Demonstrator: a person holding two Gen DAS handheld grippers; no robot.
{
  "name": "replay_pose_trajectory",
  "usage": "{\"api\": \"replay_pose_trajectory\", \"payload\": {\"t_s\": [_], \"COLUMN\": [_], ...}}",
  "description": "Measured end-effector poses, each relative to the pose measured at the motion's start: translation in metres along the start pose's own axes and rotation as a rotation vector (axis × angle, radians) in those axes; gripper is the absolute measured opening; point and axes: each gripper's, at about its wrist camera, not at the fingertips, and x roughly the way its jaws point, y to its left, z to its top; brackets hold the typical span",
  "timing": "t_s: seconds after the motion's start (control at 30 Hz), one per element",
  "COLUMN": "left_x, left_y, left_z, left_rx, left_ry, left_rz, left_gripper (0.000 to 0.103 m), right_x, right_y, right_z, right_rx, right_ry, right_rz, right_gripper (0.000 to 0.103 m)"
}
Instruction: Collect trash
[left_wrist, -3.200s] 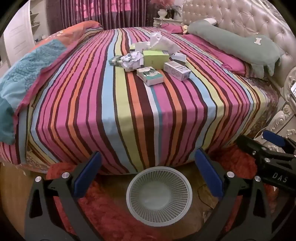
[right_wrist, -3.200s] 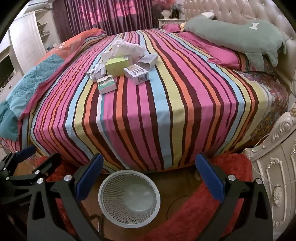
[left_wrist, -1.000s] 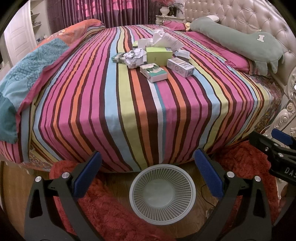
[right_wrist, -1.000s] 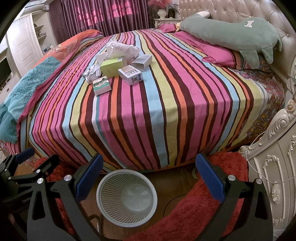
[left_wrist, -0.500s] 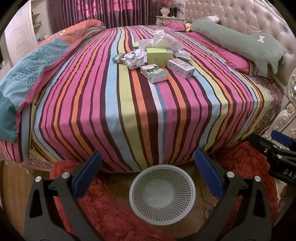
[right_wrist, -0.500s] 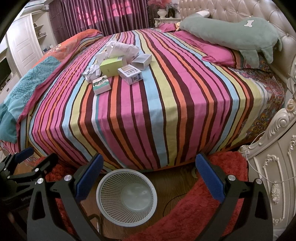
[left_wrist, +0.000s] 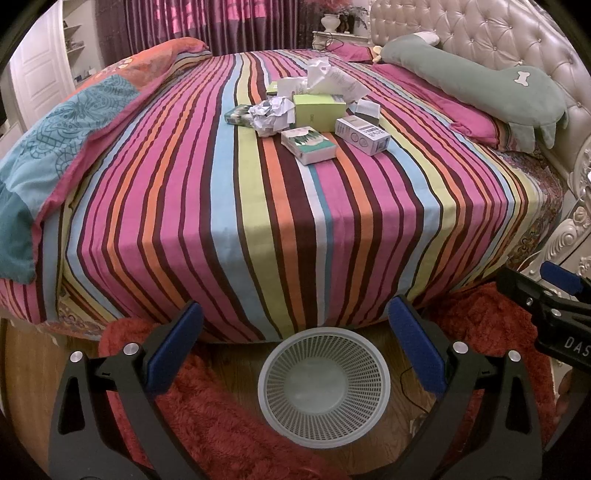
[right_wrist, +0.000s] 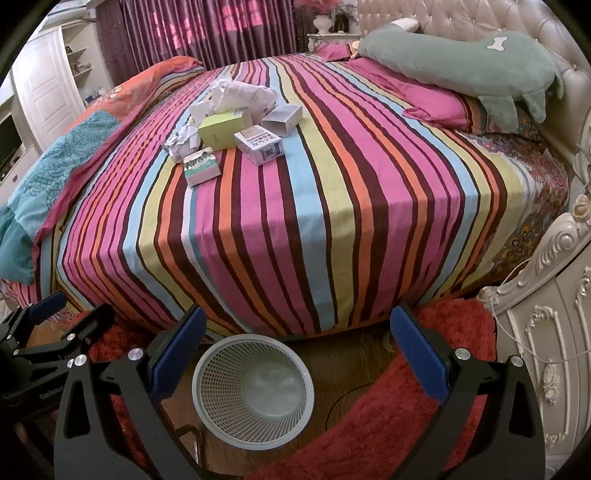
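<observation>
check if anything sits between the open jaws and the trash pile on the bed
Nothing visible does. Only bare striped bedspread lies between both grippers and the pile; the green-patterned box is its nearest piece. The white mesh basket stands on the floor below the bed edge, unobstructed.

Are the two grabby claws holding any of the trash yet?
No. The left gripper and right gripper are both open and empty; the trash pile lies on the bed.
</observation>
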Motion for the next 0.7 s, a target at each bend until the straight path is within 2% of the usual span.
{"api": "replay_pose_trajectory", "payload": {"t_s": [0.37, 0.7], "left_x": [0.005, 0.029], "left_y": [0.002, 0.006], "left_z": [0.002, 0.026], "left_rx": [-0.014, -0.059], "left_ry": [0.01, 0.032], "left_rz": [-0.01, -0.044], "left_gripper": [0.097, 0.097], "right_x": [0.003, 0.024], "right_y": [-0.002, -0.01], "right_z": [0.002, 0.015], "right_rx": [-0.004, 0.022], "right_ry": [-0.006, 0.026], "right_rz": [0.004, 0.009], "right_gripper": [0.096, 0.096]}}
